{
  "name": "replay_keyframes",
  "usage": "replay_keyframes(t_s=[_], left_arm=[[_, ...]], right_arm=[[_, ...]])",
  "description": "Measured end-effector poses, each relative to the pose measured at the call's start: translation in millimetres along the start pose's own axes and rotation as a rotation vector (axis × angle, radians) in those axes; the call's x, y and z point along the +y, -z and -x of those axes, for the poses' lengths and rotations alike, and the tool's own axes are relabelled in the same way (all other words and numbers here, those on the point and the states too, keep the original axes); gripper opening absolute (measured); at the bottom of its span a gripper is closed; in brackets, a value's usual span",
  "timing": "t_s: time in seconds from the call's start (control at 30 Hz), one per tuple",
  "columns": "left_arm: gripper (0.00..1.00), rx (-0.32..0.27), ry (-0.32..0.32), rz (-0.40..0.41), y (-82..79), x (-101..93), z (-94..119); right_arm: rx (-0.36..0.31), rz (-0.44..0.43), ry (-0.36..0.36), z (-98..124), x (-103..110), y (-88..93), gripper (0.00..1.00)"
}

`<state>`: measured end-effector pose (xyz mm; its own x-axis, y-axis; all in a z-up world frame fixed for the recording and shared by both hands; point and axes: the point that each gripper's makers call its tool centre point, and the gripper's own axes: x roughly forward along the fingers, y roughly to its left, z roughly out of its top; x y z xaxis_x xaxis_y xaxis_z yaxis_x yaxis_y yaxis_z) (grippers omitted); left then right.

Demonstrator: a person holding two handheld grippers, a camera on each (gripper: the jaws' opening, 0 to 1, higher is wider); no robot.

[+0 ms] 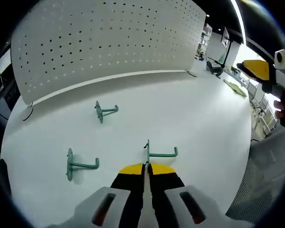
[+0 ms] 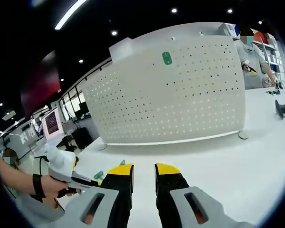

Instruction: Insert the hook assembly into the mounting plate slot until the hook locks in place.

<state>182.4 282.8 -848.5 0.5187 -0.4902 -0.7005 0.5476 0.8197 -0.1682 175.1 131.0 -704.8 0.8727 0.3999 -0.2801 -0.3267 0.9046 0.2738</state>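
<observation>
Green hook (image 1: 160,153) at closed left tongs (image 1: 146,167).

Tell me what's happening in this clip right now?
A person is working with two hand-held grippers at a white table in front of an upright pegboard. The left hand-held gripper is down at the table, jaws shut at the nearest green hook; whether it actually grips the hook is unclear. Two more green hooks lie loose, one to the left and one farther back. The right hand-held gripper is raised, open and empty, facing the pegboard, where one green piece is already mounted.
</observation>
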Motion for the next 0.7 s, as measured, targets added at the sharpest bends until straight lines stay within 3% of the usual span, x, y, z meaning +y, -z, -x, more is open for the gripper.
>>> replay_keyframes(t_s=[0.7], left_arm=[[0.04, -0.138, 0.051, 0.066, -21.9, -12.6, 23]], right_arm=[[0.012, 0.006, -0.06, -8, 19, 1.7, 0.17]])
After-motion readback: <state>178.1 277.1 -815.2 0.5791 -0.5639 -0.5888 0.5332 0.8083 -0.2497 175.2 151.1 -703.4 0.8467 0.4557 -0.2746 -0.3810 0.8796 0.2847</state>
